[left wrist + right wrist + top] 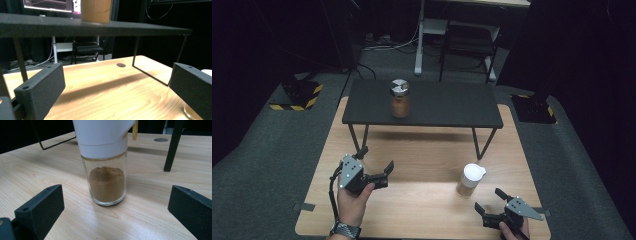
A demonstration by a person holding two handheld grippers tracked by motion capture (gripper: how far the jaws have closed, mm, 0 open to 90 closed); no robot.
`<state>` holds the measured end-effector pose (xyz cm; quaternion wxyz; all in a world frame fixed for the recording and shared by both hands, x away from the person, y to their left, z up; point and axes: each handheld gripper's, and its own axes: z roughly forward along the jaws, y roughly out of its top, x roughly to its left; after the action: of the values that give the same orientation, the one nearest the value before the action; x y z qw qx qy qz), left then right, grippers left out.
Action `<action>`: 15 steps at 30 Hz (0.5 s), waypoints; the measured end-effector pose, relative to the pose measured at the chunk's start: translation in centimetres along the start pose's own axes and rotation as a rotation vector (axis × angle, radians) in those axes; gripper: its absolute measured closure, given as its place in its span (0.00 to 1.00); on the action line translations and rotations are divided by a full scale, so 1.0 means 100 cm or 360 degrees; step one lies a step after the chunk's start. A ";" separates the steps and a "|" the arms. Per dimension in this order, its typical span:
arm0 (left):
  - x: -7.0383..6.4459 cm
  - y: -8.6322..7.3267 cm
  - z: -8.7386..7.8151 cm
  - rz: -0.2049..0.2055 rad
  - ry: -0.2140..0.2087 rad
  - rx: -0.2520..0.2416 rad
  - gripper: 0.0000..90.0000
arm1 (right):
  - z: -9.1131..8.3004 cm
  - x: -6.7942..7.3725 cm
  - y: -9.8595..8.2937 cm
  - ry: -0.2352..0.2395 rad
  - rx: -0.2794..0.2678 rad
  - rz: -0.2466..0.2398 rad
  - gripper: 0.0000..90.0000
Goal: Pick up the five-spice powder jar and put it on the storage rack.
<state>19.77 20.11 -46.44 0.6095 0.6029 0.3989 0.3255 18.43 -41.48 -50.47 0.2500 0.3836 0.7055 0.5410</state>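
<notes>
Two sets of tongs, both spread wide and holding nothing. Nearest to us, the right tongs (490, 199) sit low at the counter's (422, 200) front edge, gripped from below by the right hand (513, 231), jaws angled up and left toward the white-capped jar (470, 180). From the right gripper view that jar (107, 163) stands upright just ahead, lined up between the jaws but not yet touched. It's clear glass, partly filled with brown powder, under a tall white pouring cap. My read: light, rigid, smooth-walled and slippery, breakable if knocked over. The glass body below the cap looks like the safest place to pinch, low enough that it won't tip; the cap might well pop off.

Across at the left, the left tongs (374, 160) hover over the wood, the left hand (354, 200) wrapped under the body, wrist straight, jaws pointing ahead toward the black shelf (422, 102).

Farther back, a second jar (400, 99) with a metal lid stands on that shelf, well apart from both tongs. Beyond lies grey floor and a dark chair (468, 42).
</notes>
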 end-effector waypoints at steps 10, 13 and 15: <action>-0.003 -0.027 -0.013 -0.0035 0.0025 0.0127 0.00 | 0.000 0.000 0.000 -0.0001 0.0001 -0.0002 0.00; -0.004 -0.034 -0.016 -0.0039 0.0027 0.0166 0.00 | 0.000 0.000 0.000 -0.0001 0.0001 -0.0004 0.00; -0.004 -0.039 -0.019 -0.0052 0.0025 0.0192 0.00 | 0.000 0.000 0.000 -0.0002 0.0002 -0.0005 0.00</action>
<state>17.60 20.39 -50.20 0.5740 0.6295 0.4323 0.2956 18.43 -41.44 -50.45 0.2510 0.3830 0.7063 0.5399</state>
